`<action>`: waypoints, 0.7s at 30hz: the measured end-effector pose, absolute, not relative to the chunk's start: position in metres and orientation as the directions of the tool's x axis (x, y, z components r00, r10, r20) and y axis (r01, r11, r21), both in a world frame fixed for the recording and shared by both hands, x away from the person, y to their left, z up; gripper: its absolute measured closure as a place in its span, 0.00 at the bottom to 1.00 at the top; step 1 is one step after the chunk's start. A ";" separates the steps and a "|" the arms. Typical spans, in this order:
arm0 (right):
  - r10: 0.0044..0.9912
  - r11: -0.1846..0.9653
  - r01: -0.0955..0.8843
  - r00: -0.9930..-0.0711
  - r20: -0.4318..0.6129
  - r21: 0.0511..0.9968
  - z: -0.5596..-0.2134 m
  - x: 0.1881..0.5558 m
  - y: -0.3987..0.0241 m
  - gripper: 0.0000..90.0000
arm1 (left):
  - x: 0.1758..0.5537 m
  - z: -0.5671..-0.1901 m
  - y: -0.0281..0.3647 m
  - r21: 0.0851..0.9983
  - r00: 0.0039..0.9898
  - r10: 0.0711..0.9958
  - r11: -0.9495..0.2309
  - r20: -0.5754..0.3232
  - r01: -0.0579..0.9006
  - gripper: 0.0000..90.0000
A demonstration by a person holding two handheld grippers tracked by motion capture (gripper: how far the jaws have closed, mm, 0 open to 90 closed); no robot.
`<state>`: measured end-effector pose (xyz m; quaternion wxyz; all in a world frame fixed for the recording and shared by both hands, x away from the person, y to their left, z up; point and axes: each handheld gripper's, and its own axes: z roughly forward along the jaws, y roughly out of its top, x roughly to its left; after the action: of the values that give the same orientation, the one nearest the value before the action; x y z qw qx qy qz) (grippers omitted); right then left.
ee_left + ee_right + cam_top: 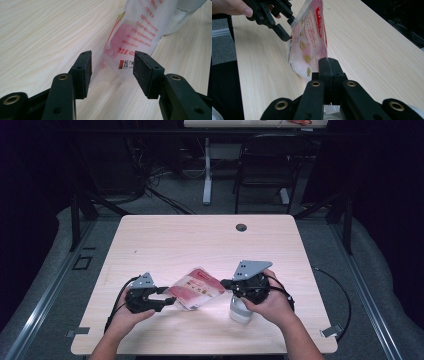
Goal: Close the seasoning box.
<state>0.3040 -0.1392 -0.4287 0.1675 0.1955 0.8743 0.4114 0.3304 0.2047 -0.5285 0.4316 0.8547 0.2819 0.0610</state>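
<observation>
- high view: printed plastic pouch is held just off the table, between the two grippers, long axis running left-right and tilted up toward the far side. Left gripper sits at the pouch's left end, right gripper at its right end, so both are about equally near. White container stands under the right hand, just right of the pouch
- left gripper view: jaws stand wide, pads on either side of the pouch's bottom corner with a gap showing at both pads, so no grip here. Pouch runs away from the jaws, up and to the right, toward the white container at the top right. Pouch corner lies straight ahead, between the pads
- right gripper view: jaws pressed together on the near edge of the pouch, carrying it. Pouch rises from the jaws and leans left, long axis pointing at the left gripper, whose open jaws straddle the far end
- judgement: the pouch hangs from the right gripper alone; a regrip by the left needs only a close, since the corner is already between its pads
</observation>
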 end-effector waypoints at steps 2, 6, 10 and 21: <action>0.479 0.587 0.203 -0.868 -0.134 0.784 -0.429 0.304 -0.139 1.00 | 0.330 -0.528 0.205 0.772 0.834 0.535 -0.469 -0.136 0.428 0.55; 0.475 0.588 0.199 -0.870 -0.135 0.784 -0.428 0.304 -0.138 1.00 | 0.330 -0.525 0.206 0.780 0.834 0.536 -0.465 -0.128 0.418 0.54; 0.470 0.591 0.195 -0.872 -0.138 0.782 -0.427 0.303 -0.136 1.00 | 0.328 -0.521 0.208 0.786 0.837 0.534 -0.465 -0.118 0.408 0.59; 0.459 0.584 0.190 -0.879 -0.128 0.789 -0.424 0.302 -0.131 1.00 | 0.326 -0.517 0.210 0.790 0.838 0.535 -0.464 -0.112 0.401 0.62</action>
<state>0.3024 -0.1306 -0.4239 0.1615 0.1854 0.8752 0.4166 0.3256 0.2095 -0.5172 0.4390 0.8521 0.2746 0.0758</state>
